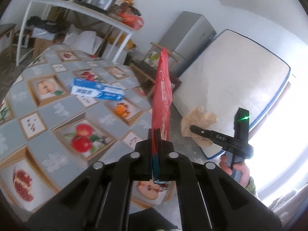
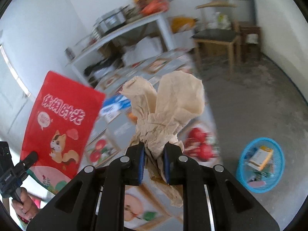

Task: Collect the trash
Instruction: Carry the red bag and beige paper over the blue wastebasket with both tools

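A red snack pouch stands upright above the fruit-print tablecloth, edge-on in the left wrist view, long axis running straight away from the left gripper, whose jaws are clamped fully on its lower end. The crumpled brown paper sticks up out of the right gripper, pinched between narrowly parted blue pads. On the cloth behind lies a blue toothpaste box. A blue basket holding trash sits on the floor
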Available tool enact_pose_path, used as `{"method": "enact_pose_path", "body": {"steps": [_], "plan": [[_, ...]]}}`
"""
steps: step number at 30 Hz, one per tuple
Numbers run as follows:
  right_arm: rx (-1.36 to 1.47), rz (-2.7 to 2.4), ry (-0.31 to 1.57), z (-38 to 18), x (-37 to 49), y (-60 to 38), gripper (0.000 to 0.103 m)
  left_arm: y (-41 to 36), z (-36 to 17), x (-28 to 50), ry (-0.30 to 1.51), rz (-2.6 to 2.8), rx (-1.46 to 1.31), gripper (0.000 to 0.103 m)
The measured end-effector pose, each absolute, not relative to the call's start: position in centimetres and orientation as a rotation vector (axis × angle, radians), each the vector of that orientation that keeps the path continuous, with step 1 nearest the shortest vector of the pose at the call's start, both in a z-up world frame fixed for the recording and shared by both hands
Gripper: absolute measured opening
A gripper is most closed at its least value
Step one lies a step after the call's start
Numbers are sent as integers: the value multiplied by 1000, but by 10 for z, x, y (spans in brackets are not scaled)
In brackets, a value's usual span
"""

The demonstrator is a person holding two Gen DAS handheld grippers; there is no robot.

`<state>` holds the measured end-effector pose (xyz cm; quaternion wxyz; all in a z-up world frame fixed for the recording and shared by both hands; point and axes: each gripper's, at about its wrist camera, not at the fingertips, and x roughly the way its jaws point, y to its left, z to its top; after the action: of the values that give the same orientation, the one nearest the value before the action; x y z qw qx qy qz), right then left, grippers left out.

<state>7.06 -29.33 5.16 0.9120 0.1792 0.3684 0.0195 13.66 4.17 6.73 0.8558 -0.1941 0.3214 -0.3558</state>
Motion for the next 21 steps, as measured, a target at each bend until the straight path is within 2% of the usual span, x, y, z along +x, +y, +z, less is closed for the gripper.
{"method": "enact_pose_path", "body": {"steps": [5, 9, 21], "plan": [[429, -153, 679, 62, 12, -365, 17, -4, 78, 144, 688, -854, -367, 1], [495, -303, 657, 50, -36, -418, 17, -57, 83, 150, 723, -946, -322, 1], [767, -529, 723, -54, -121, -519, 17, -222, 43, 151, 961, -1116, -210, 1]]}}
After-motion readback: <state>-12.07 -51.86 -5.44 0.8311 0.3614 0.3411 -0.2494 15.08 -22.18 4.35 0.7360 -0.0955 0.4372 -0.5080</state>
